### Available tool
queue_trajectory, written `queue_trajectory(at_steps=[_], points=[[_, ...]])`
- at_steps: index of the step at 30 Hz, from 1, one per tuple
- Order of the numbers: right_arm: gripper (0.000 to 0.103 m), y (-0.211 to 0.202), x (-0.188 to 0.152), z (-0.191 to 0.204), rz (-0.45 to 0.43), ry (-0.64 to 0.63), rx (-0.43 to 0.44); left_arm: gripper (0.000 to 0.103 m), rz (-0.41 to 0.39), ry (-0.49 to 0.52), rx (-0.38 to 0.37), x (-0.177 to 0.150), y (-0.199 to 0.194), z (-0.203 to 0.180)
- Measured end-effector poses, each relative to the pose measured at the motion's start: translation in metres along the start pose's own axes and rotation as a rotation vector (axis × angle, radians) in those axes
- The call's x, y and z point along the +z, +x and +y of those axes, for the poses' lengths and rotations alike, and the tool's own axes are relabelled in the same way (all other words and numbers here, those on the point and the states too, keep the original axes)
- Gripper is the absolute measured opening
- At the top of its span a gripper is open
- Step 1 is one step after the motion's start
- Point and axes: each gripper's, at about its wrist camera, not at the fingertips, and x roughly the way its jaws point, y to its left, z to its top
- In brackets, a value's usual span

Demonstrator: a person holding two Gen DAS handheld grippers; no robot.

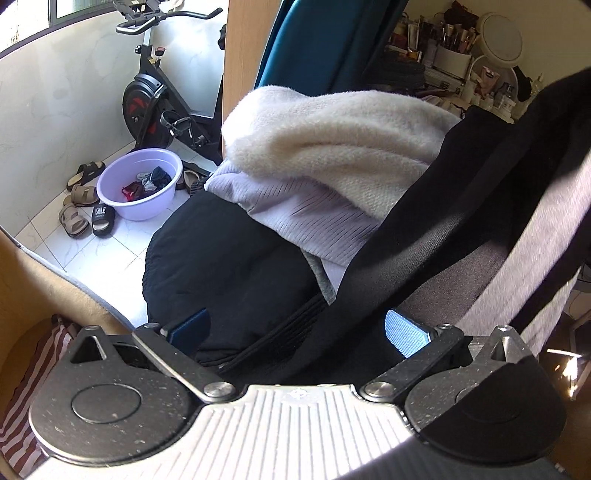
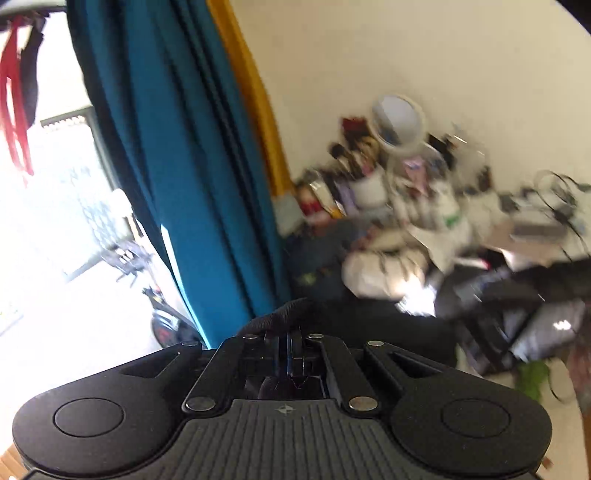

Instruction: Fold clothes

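A pile of clothes fills the left wrist view: a cream fleece (image 1: pixel 332 140) on top, a lavender ribbed knit (image 1: pixel 295 210) under it, and a black garment (image 1: pixel 229 266) in front. A black band of cloth (image 1: pixel 424 236) stretches diagonally up to the right, with grey fabric (image 1: pixel 535 254) beside it. My left gripper (image 1: pixel 295 328) stands open, its blue pads (image 1: pixel 404 330) wide apart, and the black cloth lies between them. In the blurred right wrist view my right gripper (image 2: pixel 293 332) is shut on a fold of black cloth (image 2: pixel 284 314), held up in the air.
An exercise bike (image 1: pixel 155 103), a lavender basin (image 1: pixel 144 184) with small clothes and several sandals (image 1: pixel 85 206) sit on the tiled floor at left. A teal curtain (image 2: pixel 177 166) hangs ahead. A cluttered dressing table with a round mirror (image 1: pixel 498 33) lies at right. Striped cloth (image 1: pixel 33 376) shows lower left.
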Motion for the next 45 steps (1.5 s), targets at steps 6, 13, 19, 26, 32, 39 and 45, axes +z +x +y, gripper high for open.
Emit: queue_trajectory(at_steps=[6,13,19,26,32,39,45], points=[[0.003,0.031,0.033,0.027,-0.032,-0.076,0.047,0.103,-0.032,0.037,0.001,0.002,-0.002,-0.008],[0.032,0.108,-0.012,0.020,0.244,-0.190,-0.021,0.103,0.042,0.050,0.015,-0.011,0.020,-0.008],[0.070,0.093,-0.055,0.015,0.302,-0.151,-0.004,0.103,0.076,0.044,0.035,-0.016,0.034,0.001],[0.081,0.057,-0.086,0.024,0.327,-0.209,0.007,0.103,0.101,0.086,0.026,-0.021,0.052,0.008],[0.011,0.052,-0.112,0.009,0.378,-0.138,-0.084,0.103,0.110,0.150,-0.088,-0.020,0.083,0.005],[0.008,0.013,-0.109,-0.017,0.233,-0.011,-0.202,0.103,-0.007,0.256,-0.244,-0.003,0.091,-0.015],[0.008,0.006,-0.108,-0.033,0.228,0.025,-0.216,0.103,0.013,0.321,-0.210,-0.003,0.103,-0.028]])
